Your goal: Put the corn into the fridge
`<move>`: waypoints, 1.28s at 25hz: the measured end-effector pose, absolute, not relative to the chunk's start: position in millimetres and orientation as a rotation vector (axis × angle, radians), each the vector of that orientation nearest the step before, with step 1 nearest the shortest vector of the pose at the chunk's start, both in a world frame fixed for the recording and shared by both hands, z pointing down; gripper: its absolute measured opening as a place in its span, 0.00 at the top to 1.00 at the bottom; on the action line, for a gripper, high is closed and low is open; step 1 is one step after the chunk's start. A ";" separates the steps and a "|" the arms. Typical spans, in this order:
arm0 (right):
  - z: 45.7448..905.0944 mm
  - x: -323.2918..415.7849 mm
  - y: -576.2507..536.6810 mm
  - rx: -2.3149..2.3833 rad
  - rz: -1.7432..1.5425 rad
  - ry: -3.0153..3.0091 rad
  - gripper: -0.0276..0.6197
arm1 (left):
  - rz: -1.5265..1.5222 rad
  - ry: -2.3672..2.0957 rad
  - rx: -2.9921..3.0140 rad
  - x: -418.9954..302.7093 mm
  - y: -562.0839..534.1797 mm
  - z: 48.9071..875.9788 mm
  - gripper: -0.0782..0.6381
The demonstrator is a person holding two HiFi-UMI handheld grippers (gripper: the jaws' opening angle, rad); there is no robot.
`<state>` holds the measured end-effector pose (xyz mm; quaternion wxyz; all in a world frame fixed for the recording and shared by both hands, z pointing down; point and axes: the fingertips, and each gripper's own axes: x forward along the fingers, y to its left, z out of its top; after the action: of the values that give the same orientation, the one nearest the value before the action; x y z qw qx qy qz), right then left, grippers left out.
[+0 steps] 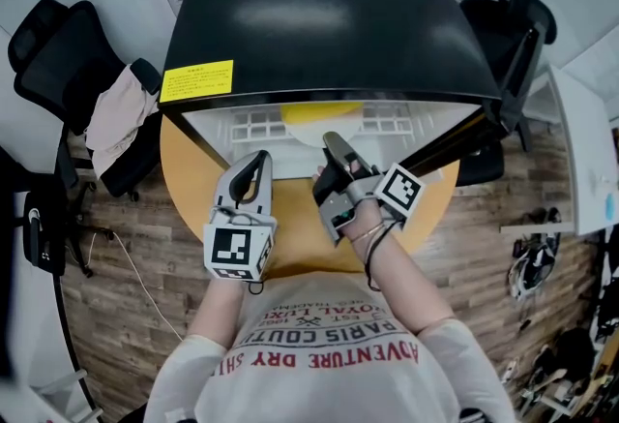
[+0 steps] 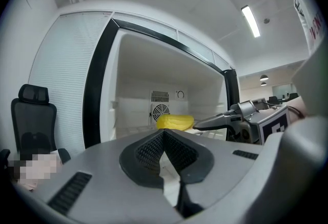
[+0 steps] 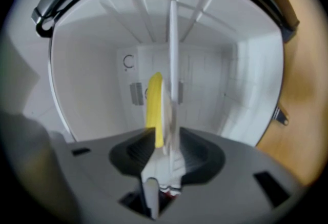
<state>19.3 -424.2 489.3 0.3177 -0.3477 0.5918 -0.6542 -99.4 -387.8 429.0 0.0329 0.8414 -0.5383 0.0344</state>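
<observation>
The yellow corn lies on the white wire shelf inside the open black fridge. My right gripper is rolled on its side at the fridge mouth, its tips just short of the corn. In the right gripper view the corn shows through the gap between the parted jaws, and the pads do not press on it. The left gripper view shows the right gripper's finger reaching the corn. My left gripper waits shut and empty in front of the fridge.
The fridge stands on a round wooden table. Its door is swung open to the right. A black office chair with a cloth draped over it stands at the left, another chair at the right.
</observation>
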 end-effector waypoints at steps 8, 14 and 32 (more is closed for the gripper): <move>486.6 2.3 -385.8 -0.880 -1.740 1.658 0.79 | 0.103 -1.655 2.608 -91.5 -371.5 422.7 0.86; 490.9 10.4 -360.1 -1.167 -1.536 1.987 0.91 | 0.116 -1.647 2.617 -81.7 -350.5 420.2 0.86; 421.8 56.8 -321.4 -1.666 0.028 2.896 0.91 | 0.072 -1.660 2.577 -51.8 -304.1 405.5 0.86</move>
<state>56.8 -321.4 421.8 -0.0994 -0.4961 0.8625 0.0083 -51.8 -304.1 405.5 0.0377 0.8398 -0.5411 0.0236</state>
